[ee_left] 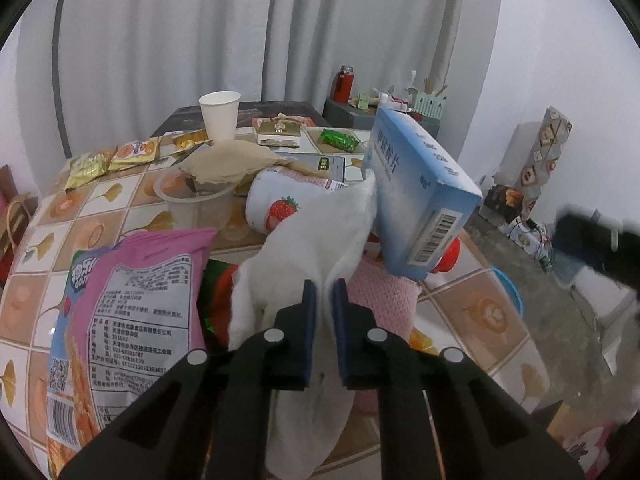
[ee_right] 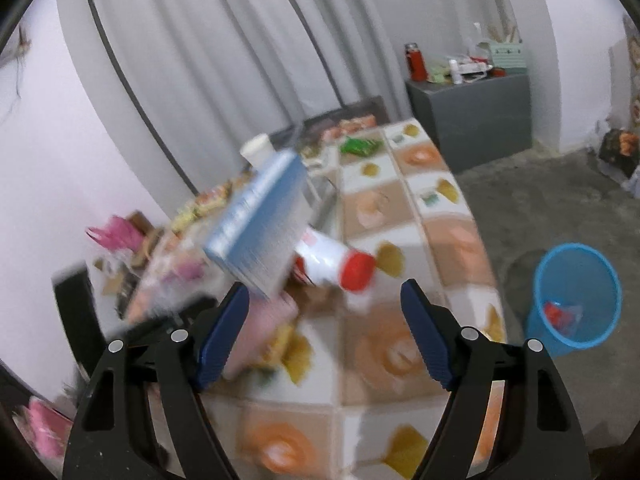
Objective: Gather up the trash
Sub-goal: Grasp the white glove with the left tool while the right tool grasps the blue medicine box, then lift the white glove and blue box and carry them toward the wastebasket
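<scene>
My left gripper (ee_left: 324,286) is shut on a white tissue (ee_left: 304,256) that hangs over the cluttered table. A light blue medicine box (ee_left: 416,196) sits tilted against the tissue's top right; it shows blurred in the right wrist view (ee_right: 260,220). A strawberry yogurt bottle with a red cap (ee_left: 276,202) lies behind it, also seen in the right wrist view (ee_right: 340,260). A pink snack bag (ee_left: 120,320) lies at left. My right gripper (ee_right: 326,296) is open and empty above the table's near edge. A blue trash bin (ee_right: 572,300) stands on the floor at right.
On the tiled table (ee_left: 480,308) are a white paper cup (ee_left: 220,114), a brown napkin over a clear plastic bowl (ee_left: 224,164), a green wrapper (ee_left: 340,139), yellow snack packets (ee_left: 116,158) and a pink cloth (ee_left: 380,300). A grey cabinet (ee_right: 476,116) stands behind.
</scene>
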